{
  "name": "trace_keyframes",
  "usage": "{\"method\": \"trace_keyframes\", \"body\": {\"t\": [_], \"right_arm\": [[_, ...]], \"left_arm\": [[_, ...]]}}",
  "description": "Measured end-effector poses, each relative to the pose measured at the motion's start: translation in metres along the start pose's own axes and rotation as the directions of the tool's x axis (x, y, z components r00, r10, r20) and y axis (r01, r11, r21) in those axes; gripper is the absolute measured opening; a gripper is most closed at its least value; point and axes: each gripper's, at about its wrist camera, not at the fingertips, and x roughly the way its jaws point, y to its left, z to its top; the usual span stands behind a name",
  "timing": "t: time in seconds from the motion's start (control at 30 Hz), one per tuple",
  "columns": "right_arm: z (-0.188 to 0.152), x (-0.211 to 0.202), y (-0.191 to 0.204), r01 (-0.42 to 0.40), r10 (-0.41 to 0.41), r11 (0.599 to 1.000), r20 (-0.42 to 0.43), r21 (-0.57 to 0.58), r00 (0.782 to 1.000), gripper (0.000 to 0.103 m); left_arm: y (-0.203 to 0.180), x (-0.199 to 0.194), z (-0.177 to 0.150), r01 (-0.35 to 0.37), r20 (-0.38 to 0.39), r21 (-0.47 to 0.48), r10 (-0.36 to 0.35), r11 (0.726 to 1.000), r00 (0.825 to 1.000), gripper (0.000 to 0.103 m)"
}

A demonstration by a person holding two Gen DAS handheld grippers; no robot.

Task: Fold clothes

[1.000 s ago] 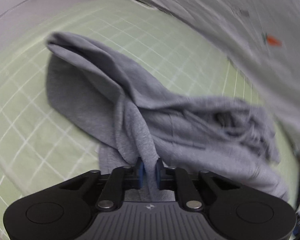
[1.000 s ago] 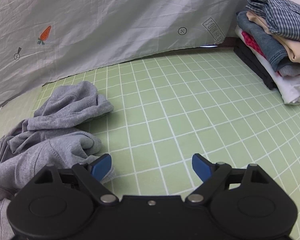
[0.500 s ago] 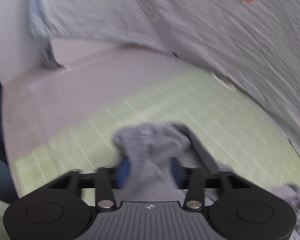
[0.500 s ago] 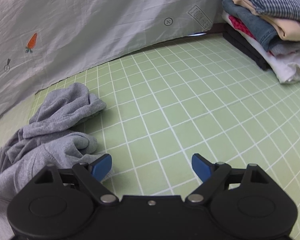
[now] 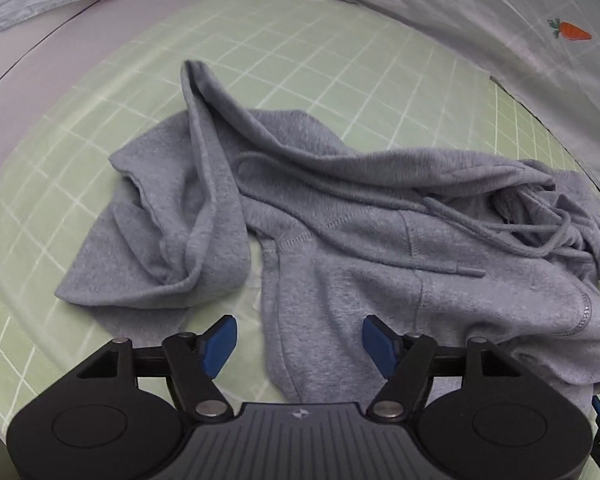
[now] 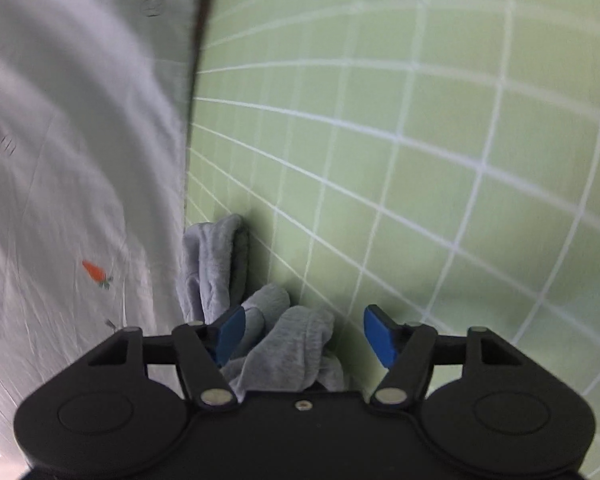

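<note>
A grey hoodie (image 5: 340, 216) is seen lying crumpled on the green grid mat (image 5: 340, 80) of the worktop. Its cords are spread loose across the cloth. The left claw (image 5: 300, 340) is held wide apart just above the hoodie, and nothing is pinched. The right claw (image 6: 304, 334) is spread wide too, with a bunch of grey cloth (image 6: 288, 344) seen between its blue fingers. A pale sheet (image 6: 80, 160) with a carrot picture (image 6: 96, 272) is hung behind.
</note>
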Motion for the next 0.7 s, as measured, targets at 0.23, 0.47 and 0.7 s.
{"method": "trace_keyframes", "body": {"t": [0.23,0.47,0.7], "right_arm": [[-0.008,0.029,-0.008,-0.019,0.03,0.992,-0.088,0.124,0.996,0.028],[-0.024,-0.012,0.087,-0.2,0.216,0.919,0.01,-0.339,0.976,0.015],[-0.06,-0.031,0.136,-0.149,0.217,0.726,0.018,-0.671,0.976,0.016]], "left_arm": [[0.004,0.009,-0.007,-0.009,-0.038,-0.018,0.008,1.0,0.999,0.075],[-0.001,0.011,-0.005,-0.017,-0.04,0.019,0.018,1.0,0.999,0.085],[-0.01,0.016,-0.005,-0.04,-0.045,0.05,0.042,0.998,0.998,0.089]]}}
